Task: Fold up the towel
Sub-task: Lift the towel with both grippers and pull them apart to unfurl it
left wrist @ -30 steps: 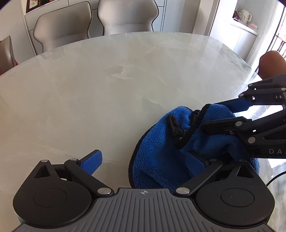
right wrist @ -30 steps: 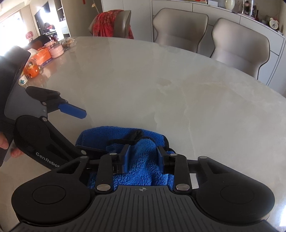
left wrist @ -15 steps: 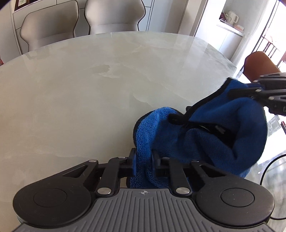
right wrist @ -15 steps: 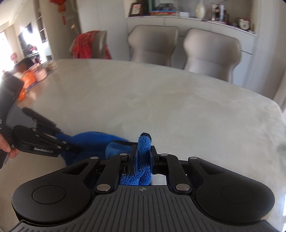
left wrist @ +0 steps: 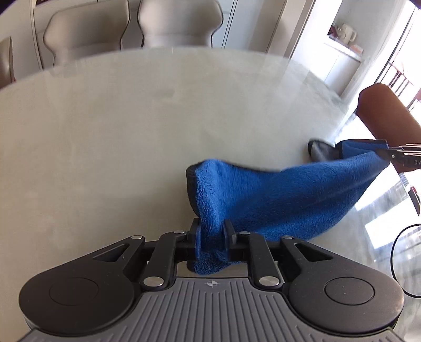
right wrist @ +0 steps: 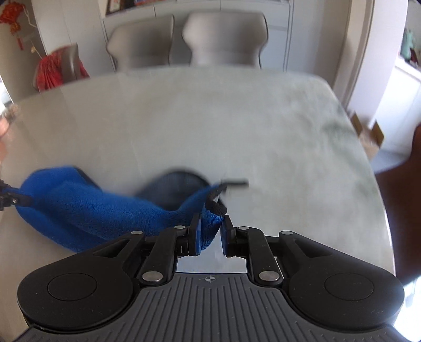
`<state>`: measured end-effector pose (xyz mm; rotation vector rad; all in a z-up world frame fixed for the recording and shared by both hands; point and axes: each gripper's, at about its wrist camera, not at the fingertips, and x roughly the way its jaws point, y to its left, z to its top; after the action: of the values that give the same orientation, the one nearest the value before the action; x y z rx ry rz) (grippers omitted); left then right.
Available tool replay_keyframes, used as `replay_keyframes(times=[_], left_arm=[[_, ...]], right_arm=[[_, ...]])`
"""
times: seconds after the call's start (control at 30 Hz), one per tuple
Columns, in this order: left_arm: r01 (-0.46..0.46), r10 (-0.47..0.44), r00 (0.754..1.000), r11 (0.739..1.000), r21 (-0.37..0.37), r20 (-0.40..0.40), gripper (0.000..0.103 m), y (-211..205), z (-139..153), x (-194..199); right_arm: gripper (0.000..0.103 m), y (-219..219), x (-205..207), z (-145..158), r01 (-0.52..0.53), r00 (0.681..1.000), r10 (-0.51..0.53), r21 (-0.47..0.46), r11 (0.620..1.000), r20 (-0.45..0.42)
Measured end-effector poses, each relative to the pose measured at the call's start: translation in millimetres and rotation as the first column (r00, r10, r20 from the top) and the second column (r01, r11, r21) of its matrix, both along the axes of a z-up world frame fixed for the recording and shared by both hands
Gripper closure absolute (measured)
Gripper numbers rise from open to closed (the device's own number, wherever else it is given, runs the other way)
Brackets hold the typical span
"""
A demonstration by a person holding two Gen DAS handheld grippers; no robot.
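Towel [left wrist: 276, 197] strung above table [left wrist: 105, 131], both grippers' jaws pinching its ends, 2 chairs [right wrist: 226, 39] behind.

Both cameras are sitting right behind their own claw, looking forward along the fingers and slightly down onto the pale worktop [left wrist: 105, 126] from close up. The left one is facing toward the grey chairs [left wrist: 181, 21], with the right claw [left wrist: 394, 154] poking in at its right edge. The right one is facing the same chairs [right wrist: 223, 36]. Both are sharing the blue towel [left wrist: 276, 194] strung between them, plus the worktop's far edge.
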<state>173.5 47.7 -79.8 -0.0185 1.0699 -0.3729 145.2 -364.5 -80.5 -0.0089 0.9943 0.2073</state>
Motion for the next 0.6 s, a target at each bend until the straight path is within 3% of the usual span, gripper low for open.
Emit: replay_keyframes(times=[0.13,0.27,0.33,0.43,0.6], left_arm=[[-0.023,0.022,0.999,1.000,-0.011,-0.025,0.057,13.1,2.9,-2.8],[-0.025,0.026,0.999,0.999,-0.021,0.039,0.043,18.9,29.7,5.7],[-0.033,0.036,0.997,0.999,-0.033,0.075,0.030,16.7,40.0,18.7],[-0.030,0.033,0.996,0.999,-0.045,0.078,0.030,6.0,37.3,44.2],[-0.026,0.026,1.000,1.000,-0.009,-0.001,0.030,-15.4,8.3,90.6]], right_arm=[[0.070,-7.4,-5.6,2.3,0.034,0.999,-0.034,-0.019,0.999,0.006],[0.060,-13.5,2.8,27.7,0.057,0.995,-0.052,-0.059,0.997,0.081],[0.052,-16.9,11.9,32.2,0.051,0.994,-0.048,-0.031,0.998,0.100],[0.051,-19.8,38.2,22.1,0.031,0.996,-0.035,0.058,0.998,0.078],[0.051,-17.4,67.4,-13.5,0.057,0.998,-0.056,0.120,0.991,-0.019]])
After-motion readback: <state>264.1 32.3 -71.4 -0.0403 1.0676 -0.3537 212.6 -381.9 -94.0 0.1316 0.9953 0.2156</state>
